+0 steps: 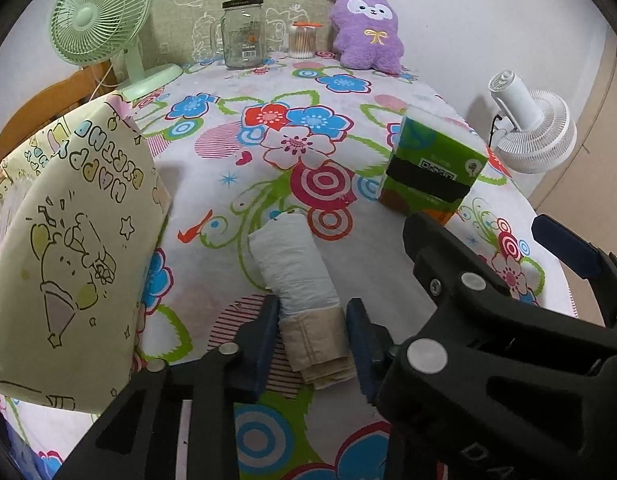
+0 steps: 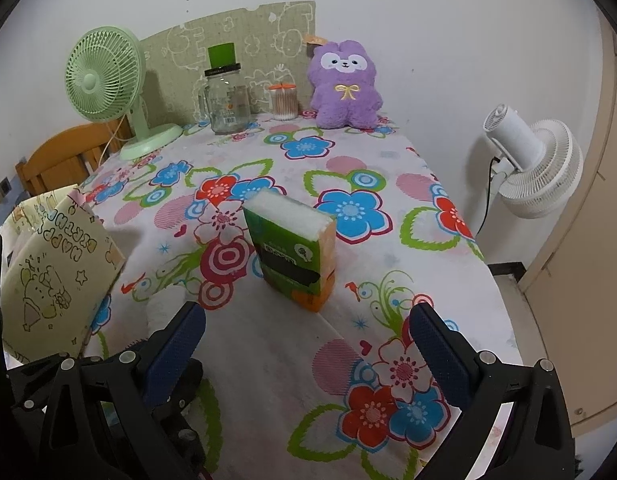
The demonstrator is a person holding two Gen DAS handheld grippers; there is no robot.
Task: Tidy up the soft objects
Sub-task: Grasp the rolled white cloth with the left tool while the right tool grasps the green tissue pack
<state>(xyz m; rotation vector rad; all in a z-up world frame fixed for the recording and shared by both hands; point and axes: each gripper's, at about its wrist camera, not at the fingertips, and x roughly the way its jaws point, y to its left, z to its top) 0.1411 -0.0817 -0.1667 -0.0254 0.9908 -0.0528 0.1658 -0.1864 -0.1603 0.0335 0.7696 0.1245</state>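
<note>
A rolled white and beige cloth (image 1: 304, 292) lies on the flowered tablecloth. My left gripper (image 1: 311, 340) has its blue pads on both sides of the roll's beige end, touching it. A green and orange tissue pack (image 1: 432, 168) stands upright beyond it, and also shows in the right wrist view (image 2: 294, 248). My right gripper (image 2: 308, 344) is open and empty, above the table in front of the tissue pack. A purple plush toy (image 2: 346, 88) sits at the far edge, also in the left wrist view (image 1: 366, 30). The cloth roll (image 2: 164, 304) is partly hidden behind the right gripper's left finger.
A cream paper gift bag (image 1: 68, 248) stands at the left, close to the roll. A green desk fan (image 1: 104, 20), a glass jar (image 1: 240, 36) and a cotton-swab container (image 1: 302, 42) stand at the back. A white fan (image 2: 536, 168) stands beside the table's right edge.
</note>
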